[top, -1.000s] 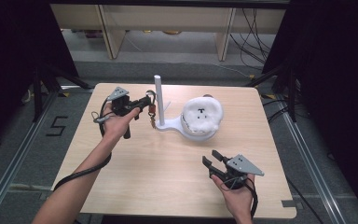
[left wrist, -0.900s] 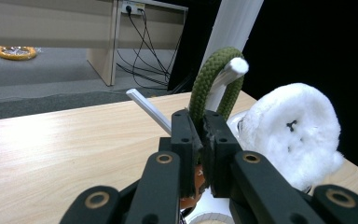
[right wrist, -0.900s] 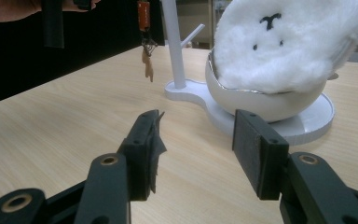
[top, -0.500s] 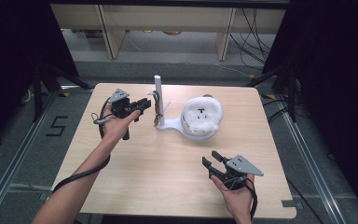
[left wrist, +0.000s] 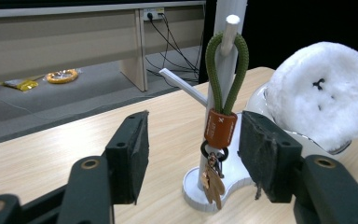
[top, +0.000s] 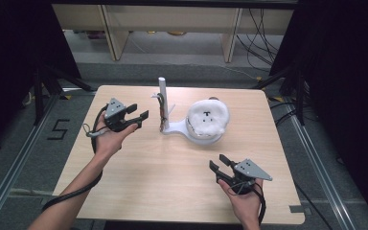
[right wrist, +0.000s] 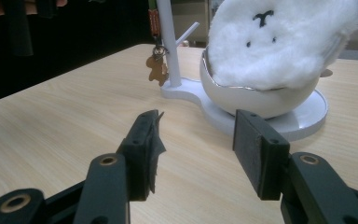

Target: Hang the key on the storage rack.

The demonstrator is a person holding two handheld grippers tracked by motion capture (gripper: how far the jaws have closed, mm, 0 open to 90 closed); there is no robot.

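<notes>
The keychain [left wrist: 220, 126] hangs by its green cord loop from a peg of the white stand [left wrist: 223, 70], straight ahead of the left gripper [left wrist: 193, 156], whose jaws stand apart and empty just short of it. Its orange sleeve carries a small white mark and lettering too small to read. The gingerbread charm [left wrist: 213, 183] beneath is partly hidden. The right gripper [right wrist: 198, 142], jaws apart, faces the fluffy white toy [right wrist: 279, 39], cut off at the top.

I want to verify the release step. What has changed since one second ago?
The left gripper has drawn back from the white stand, jaws open, leaving the green keychain loop on its peg. The right gripper and the fluffy white toy stayed put.
</notes>
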